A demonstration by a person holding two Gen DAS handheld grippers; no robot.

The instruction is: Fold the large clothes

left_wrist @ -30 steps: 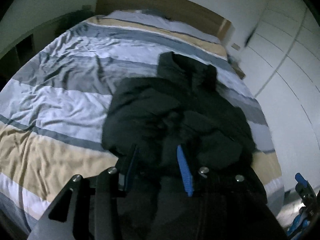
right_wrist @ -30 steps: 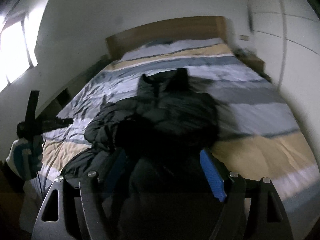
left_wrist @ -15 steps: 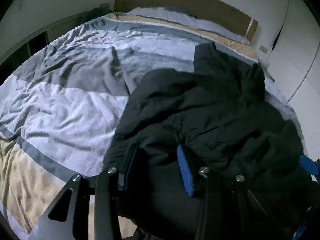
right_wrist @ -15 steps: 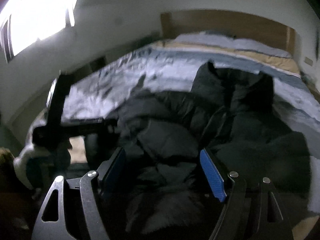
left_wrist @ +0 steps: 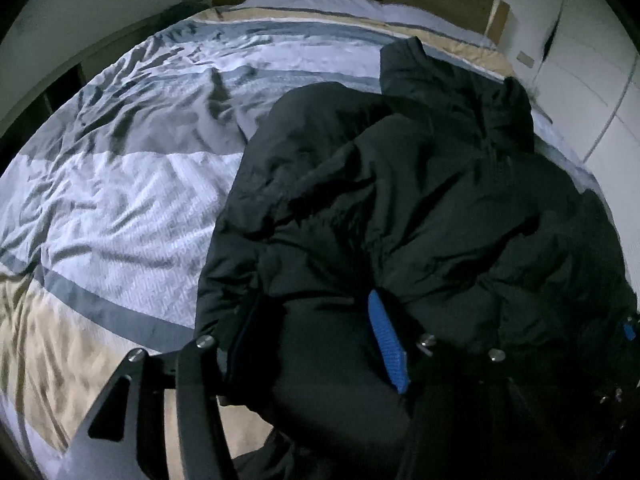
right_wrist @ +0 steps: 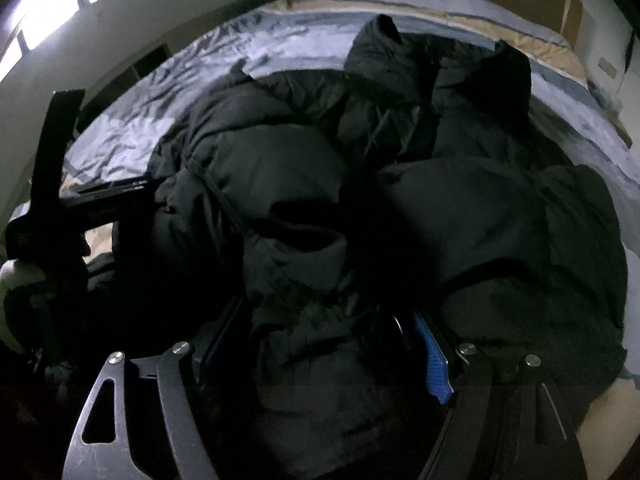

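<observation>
I can't make out whether my right gripper (right_wrist: 324, 344) pinches the black jacket (right_wrist: 460, 208); its folds bury the left pad. The bed (left_wrist: 120, 200) foot edge runs off frame, and the jacket's hem hides under my left gripper (left_wrist: 312, 336).

Bedroom: striped bed (left_wrist: 120, 200), wooden headboard (left_wrist: 440, 0)

Both wrist views look steeply down, close, sharing the jacket (left_wrist: 400, 200)
</observation>
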